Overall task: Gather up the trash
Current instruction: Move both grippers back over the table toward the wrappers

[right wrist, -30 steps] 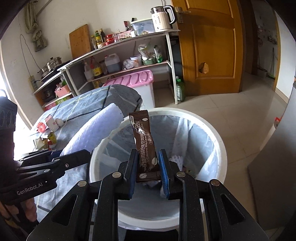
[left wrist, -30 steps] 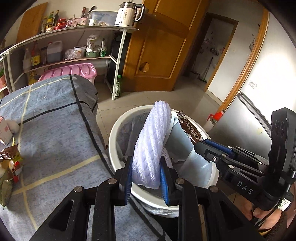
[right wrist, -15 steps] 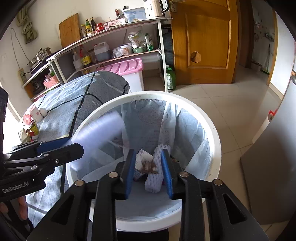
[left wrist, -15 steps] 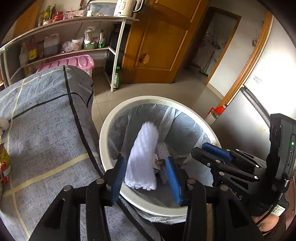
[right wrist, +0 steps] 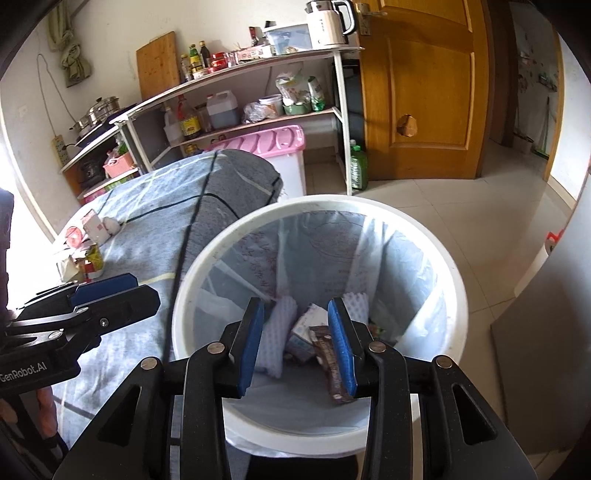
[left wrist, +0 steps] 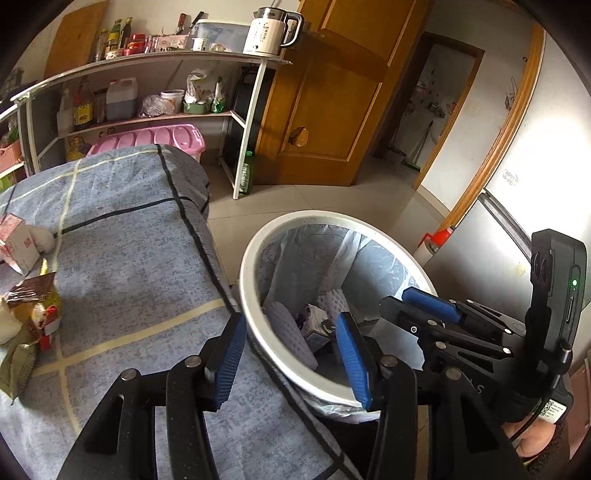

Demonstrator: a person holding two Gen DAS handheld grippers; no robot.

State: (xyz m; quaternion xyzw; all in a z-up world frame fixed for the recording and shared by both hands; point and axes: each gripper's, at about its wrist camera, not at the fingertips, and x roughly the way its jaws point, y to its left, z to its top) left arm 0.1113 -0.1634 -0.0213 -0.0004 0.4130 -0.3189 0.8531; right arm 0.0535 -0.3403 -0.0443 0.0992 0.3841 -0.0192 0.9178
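Note:
A white trash bin [left wrist: 255,236] with a clear liner stands on the floor beside the table; it also shows in the right wrist view [right wrist: 456,280]. Inside lie white foam sheets [right wrist: 275,332], a small carton [right wrist: 306,328] and a brown coffee sachet [right wrist: 330,363]. My left gripper [left wrist: 288,354] is open and empty over the bin's near rim. My right gripper [right wrist: 297,339] is open and empty above the bin's mouth. More trash stays on the table: snack wrappers [left wrist: 27,317] and a small pink-white carton [left wrist: 18,245].
The table wears a grey-blue checked cloth [left wrist: 122,258]. A metal shelf rack [left wrist: 147,66] with bottles and a kettle [left wrist: 271,29] stands behind, with a pink-lidded box [left wrist: 159,134] beneath. A wooden door [left wrist: 325,107] and a grey fridge [left wrist: 491,240] flank the tiled floor.
Both grippers opened. The white foam sheet fell from my left gripper and the brown sachet from my right gripper into the bin. My left gripper has shifted left, towards the table.

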